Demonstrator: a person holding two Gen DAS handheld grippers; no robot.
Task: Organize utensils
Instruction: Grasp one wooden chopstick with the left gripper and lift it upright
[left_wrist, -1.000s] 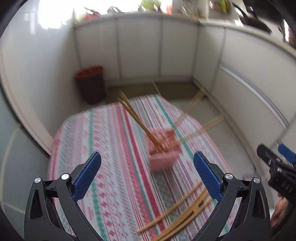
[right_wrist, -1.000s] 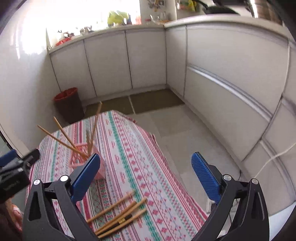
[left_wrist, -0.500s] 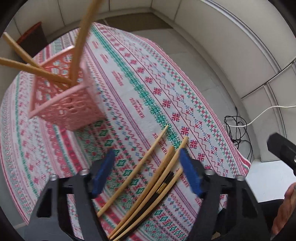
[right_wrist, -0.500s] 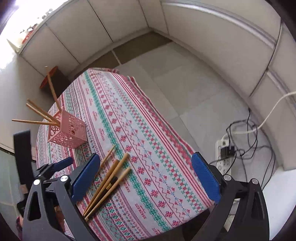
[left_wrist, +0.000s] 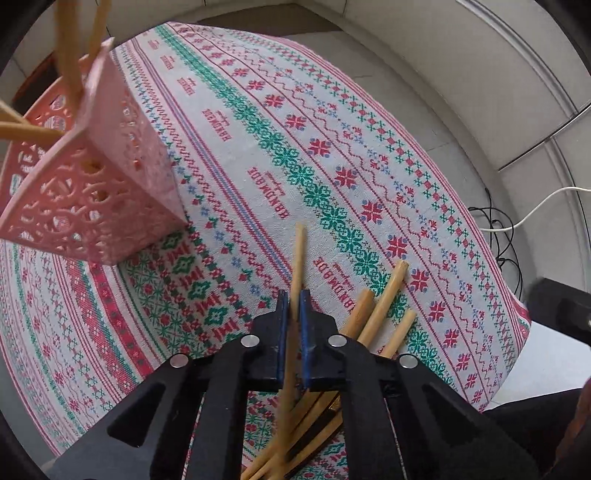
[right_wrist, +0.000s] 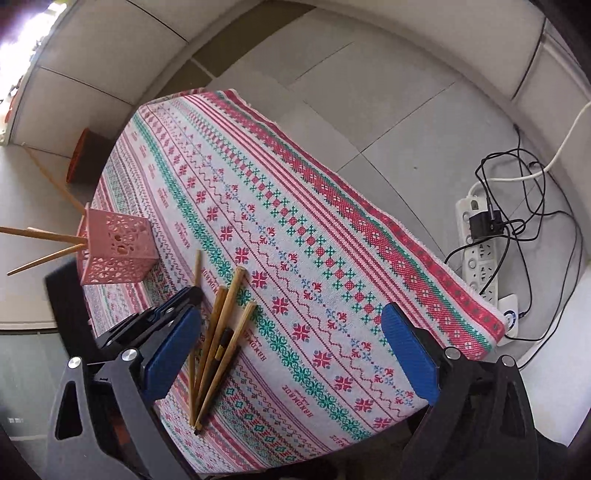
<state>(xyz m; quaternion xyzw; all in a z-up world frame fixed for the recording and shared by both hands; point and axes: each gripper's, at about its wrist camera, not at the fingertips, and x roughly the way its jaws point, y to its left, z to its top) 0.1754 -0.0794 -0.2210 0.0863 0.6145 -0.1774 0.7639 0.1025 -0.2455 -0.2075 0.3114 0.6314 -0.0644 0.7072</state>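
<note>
My left gripper (left_wrist: 290, 301) is shut on a wooden chopstick (left_wrist: 297, 254) that points away over the patterned tablecloth (left_wrist: 332, 155). Several more chopsticks (left_wrist: 382, 306) lie on the cloth just right of it. A pink perforated holder (left_wrist: 92, 192) with several chopsticks in it stands at the upper left. In the right wrist view my right gripper (right_wrist: 291, 354) is open and empty above the cloth's near edge. The loose chopsticks (right_wrist: 221, 332) lie by its left finger, the holder (right_wrist: 116, 251) stands further left, and the left gripper (right_wrist: 181, 299) shows over the held chopstick (right_wrist: 198, 266).
A power strip (right_wrist: 480, 243) with black cables lies on the tiled floor right of the table. A dark red bin (right_wrist: 86, 155) stands by the white cabinets beyond the table. The table's right edge (right_wrist: 369, 206) drops to the floor.
My left gripper has come down over the loose chopsticks and closed on one. My right gripper has tilted down over the table and stayed open.
</note>
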